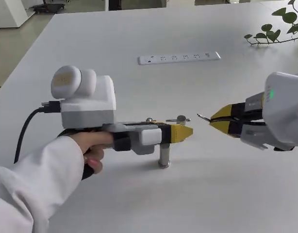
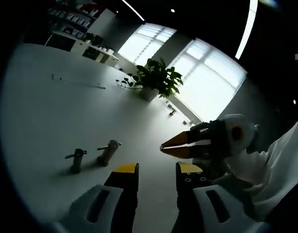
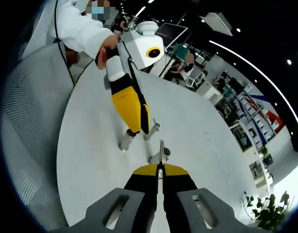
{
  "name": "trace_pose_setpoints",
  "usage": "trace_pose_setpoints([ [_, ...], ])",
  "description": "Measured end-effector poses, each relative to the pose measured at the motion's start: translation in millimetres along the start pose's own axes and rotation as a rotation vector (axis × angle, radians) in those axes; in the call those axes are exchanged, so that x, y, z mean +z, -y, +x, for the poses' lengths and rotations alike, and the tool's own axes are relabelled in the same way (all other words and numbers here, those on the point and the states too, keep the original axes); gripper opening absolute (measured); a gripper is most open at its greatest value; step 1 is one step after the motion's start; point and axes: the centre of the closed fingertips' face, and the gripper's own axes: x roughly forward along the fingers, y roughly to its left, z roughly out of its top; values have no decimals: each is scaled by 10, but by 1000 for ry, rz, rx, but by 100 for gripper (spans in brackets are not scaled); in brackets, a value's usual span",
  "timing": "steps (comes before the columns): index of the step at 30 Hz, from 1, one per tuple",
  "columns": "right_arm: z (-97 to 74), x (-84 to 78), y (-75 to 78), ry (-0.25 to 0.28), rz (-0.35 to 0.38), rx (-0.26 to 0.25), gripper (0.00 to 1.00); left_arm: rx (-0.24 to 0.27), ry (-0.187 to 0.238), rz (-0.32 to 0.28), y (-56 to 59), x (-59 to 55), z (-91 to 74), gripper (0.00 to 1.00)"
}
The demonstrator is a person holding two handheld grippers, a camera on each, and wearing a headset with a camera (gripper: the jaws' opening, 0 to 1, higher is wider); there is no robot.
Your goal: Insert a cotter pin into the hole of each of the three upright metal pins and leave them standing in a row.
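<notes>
A bare upright metal pin (image 1: 164, 156) stands on the white table (image 1: 139, 194), just below my left gripper (image 1: 188, 132). That gripper is open, and nothing lies between its yellow jaws (image 2: 156, 170). Two more upright pins (image 2: 77, 160) (image 2: 108, 152) stand beyond it, each with a cotter pin through its top. My right gripper (image 1: 212, 119) is shut on a thin cotter pin (image 1: 202, 117), which points at the pins from the right. In the right gripper view the cotter pin (image 3: 160, 153) sticks out past the shut jaws toward a pin (image 3: 151, 128) and the left gripper (image 3: 134, 128).
A white power strip (image 1: 179, 58) lies further back on the table. A leafy plant (image 1: 280, 29) reaches in at the far right corner. The left gripper's black cable (image 1: 23, 133) trails off to the left. A grey mesh chair (image 3: 23, 111) stands beside the table.
</notes>
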Motion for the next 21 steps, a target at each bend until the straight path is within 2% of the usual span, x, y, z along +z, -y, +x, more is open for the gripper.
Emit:
trace_pose_setpoints([
  [2,-3,29,-38,5,0,0,0,-14,-12,-20,20,-15,32,27],
  [5,-14,61,-77,10,-13,-3,0,-29,-7,-71,63,-11,72,21],
  [6,-20,68,-86,11,-23,-8,0,-31,-1,-106,74,-3,86,19],
  [7,-23,73,-98,9,-33,-9,0,-34,0,-106,70,1,93,18],
  [12,-16,49,-111,2,-39,-18,0,-36,10,-184,76,21,139,18],
  [15,-19,59,-142,1,-46,-16,0,-19,8,-183,60,8,157,16],
  [21,-21,99,-195,7,-58,-9,0,-22,-14,-185,94,-54,200,11],
])
